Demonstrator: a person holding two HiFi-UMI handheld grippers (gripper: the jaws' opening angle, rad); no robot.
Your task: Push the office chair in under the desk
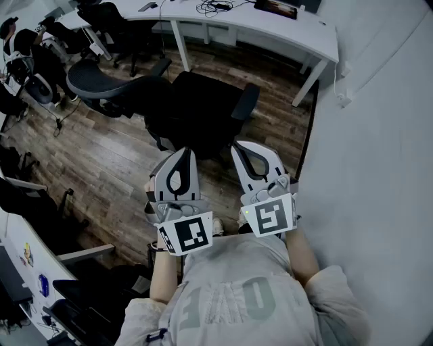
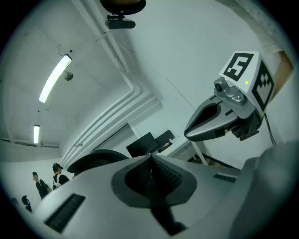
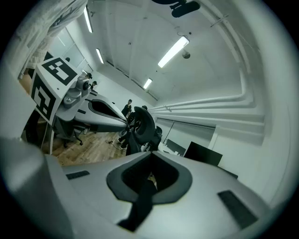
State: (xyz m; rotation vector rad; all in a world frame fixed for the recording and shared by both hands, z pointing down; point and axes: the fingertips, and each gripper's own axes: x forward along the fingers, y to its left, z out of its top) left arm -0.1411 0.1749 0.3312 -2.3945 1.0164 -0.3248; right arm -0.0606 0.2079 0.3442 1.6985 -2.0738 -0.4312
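The black office chair [image 1: 196, 111] stands on the wood floor, pulled out from the white desk [image 1: 270, 30] at the top of the head view; its mesh back [image 1: 101, 84] leans to the left. Both grippers are held close to the person's chest, short of the chair and apart from it. My left gripper [image 1: 181, 154] is shut and empty, as is my right gripper [image 1: 243, 149] beside it. In the left gripper view the jaws [image 2: 150, 156] meet, and the right gripper [image 2: 187, 133] hangs at the right. In the right gripper view the jaws [image 3: 150, 154] are closed, with the chair's back [image 3: 142, 126] beyond.
A white wall [image 1: 379, 135] runs along the right, close to the chair and the desk leg [image 1: 308, 81]. More black chairs [image 1: 101, 20] and a person [image 1: 13, 34] are at the upper left. Another desk [image 1: 20, 257] stands at the lower left. Cables and a dark device [image 1: 276, 8] lie on the desk.
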